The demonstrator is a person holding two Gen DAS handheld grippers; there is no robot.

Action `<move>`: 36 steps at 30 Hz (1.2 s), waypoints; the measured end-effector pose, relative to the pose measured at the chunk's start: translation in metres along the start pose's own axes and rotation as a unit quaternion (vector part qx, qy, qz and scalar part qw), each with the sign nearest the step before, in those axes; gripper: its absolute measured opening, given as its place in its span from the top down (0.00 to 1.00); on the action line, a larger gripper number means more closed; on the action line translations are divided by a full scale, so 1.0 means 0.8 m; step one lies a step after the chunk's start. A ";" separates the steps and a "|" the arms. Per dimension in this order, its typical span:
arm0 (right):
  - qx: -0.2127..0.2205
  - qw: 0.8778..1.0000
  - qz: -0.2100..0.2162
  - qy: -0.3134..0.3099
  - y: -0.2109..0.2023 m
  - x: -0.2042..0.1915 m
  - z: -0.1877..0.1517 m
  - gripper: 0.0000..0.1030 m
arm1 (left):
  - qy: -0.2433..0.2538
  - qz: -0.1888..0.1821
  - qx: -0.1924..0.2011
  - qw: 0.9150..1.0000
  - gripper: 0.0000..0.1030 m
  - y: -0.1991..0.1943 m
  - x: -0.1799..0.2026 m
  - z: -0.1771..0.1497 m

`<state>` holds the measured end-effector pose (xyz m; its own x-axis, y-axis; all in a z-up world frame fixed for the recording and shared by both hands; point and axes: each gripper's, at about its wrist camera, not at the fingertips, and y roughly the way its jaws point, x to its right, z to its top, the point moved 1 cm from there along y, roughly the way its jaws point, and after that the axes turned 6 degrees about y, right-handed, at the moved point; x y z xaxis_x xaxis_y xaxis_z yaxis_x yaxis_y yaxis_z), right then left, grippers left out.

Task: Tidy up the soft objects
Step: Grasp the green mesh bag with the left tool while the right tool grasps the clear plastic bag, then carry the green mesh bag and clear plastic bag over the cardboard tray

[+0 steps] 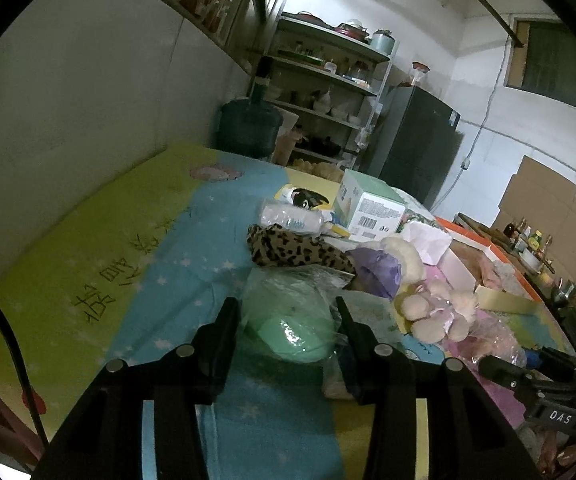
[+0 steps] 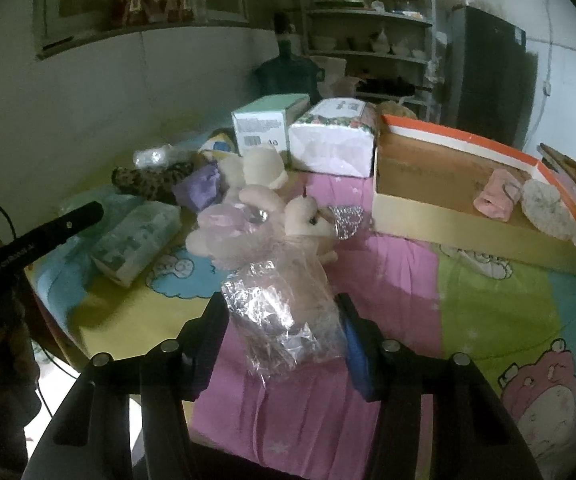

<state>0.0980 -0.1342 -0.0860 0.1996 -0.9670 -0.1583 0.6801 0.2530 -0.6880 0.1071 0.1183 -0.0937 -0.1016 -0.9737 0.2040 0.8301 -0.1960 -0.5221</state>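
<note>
**Soft objects: one bagged item at each gripper, box waiting on the right**

Soft objects are heaped in the middle of the cartoon-print sheet (image 2: 487, 304), and I have a gripper at each end of the heap.

My left gripper (image 1: 288, 312) has its jaws apart on either side of the mint-green soft bundle in a clear plastic bag (image 1: 291, 320). The black fingers (image 1: 226, 320) flank the bag, and I cannot tell whether they are pressing it or only framing it. Just beyond lie the leopard-print cloth (image 1: 288, 248), the crumpled purple fabric (image 1: 379, 268) and the cream plush toy with pink trim (image 1: 435, 304).

My right gripper (image 2: 282, 312) also stands open, straddling the crinkled transparent bag (image 2: 284, 320) that trails off the plush toy (image 2: 307, 220). Whether the pads have bitten is not clear either. To its right, well apart, sits the shallow cardboard box with the orange rim (image 2: 467, 144), already holding a pink knitted piece (image 2: 495, 196) and a pale round pad (image 2: 547, 208). Behind the heap stand a green-and-white carton (image 2: 264, 128) and a white floral tissue pack (image 2: 331, 148).

I judge this to be the pick-up step, early in the sort: two items boxed, most still loose. Next I would need to close firmly through slippery film onto the soft body underneath, then lift clear of the neighbours before carrying across to the box. The likely trouble is pinching only plastic and having the contents slide out.
</note>
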 end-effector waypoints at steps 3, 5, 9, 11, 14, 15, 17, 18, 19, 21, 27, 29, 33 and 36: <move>0.008 1.000 0.004 -0.002 -0.008 -0.002 0.002 0.47 | 0.002 0.001 0.006 1.000 0.56 -0.006 0.001 0.003; 0.013 1.000 0.007 -0.004 -0.013 -0.004 0.003 0.47 | 0.003 0.002 0.010 1.000 0.56 -0.012 0.003 0.005; 0.022 1.000 0.012 -0.008 -0.021 -0.007 0.007 0.47 | 0.007 0.003 0.020 1.000 0.56 -0.021 0.008 0.011; 0.026 1.000 0.013 -0.009 -0.025 -0.008 0.010 0.47 | 0.011 0.004 0.024 1.000 0.56 -0.024 0.011 0.013; 0.031 0.999 0.015 -0.009 -0.029 -0.008 0.012 0.47 | 0.016 0.004 0.029 0.999 0.56 -0.029 0.017 0.017; 0.033 0.999 0.016 -0.008 -0.030 -0.008 0.013 0.47 | 0.017 0.004 0.030 0.999 0.56 -0.030 0.019 0.019; 0.035 0.999 0.018 -0.008 -0.032 -0.007 0.014 0.47 | 0.019 0.003 0.030 0.999 0.56 -0.030 0.022 0.021; 0.037 0.999 0.019 -0.007 -0.033 -0.006 0.015 0.47 | 0.020 0.003 0.030 0.999 0.56 -0.029 0.023 0.023; 0.038 0.999 0.019 -0.007 -0.033 -0.006 0.016 0.47 | 0.022 0.003 0.030 0.999 0.56 -0.030 0.026 0.024; 0.040 0.999 0.021 -0.006 -0.034 -0.005 0.018 0.47 | 0.026 0.003 0.030 0.999 0.56 -0.029 0.031 0.026; 0.048 0.999 0.024 -0.003 -0.037 0.001 0.025 0.47 | 0.036 0.003 0.030 0.999 0.56 -0.025 0.045 0.034; 0.051 0.998 0.025 -0.002 -0.038 0.004 0.027 0.47 | 0.039 0.001 0.030 0.999 0.56 -0.024 0.049 0.036; 0.056 0.998 0.026 0.000 -0.040 0.011 0.032 0.47 | 0.045 -0.002 0.029 0.999 0.56 -0.017 0.060 0.041; 0.058 0.998 0.027 0.003 -0.040 0.016 0.035 0.47 | 0.051 -0.004 0.028 0.998 0.56 -0.013 0.069 0.043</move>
<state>0.0984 -0.1540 -0.0466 0.2336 -0.9520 -0.1977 0.7462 0.3059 -0.5913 0.1122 0.0706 -0.0484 -0.1613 -0.9794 0.1216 0.8581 -0.2001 -0.4729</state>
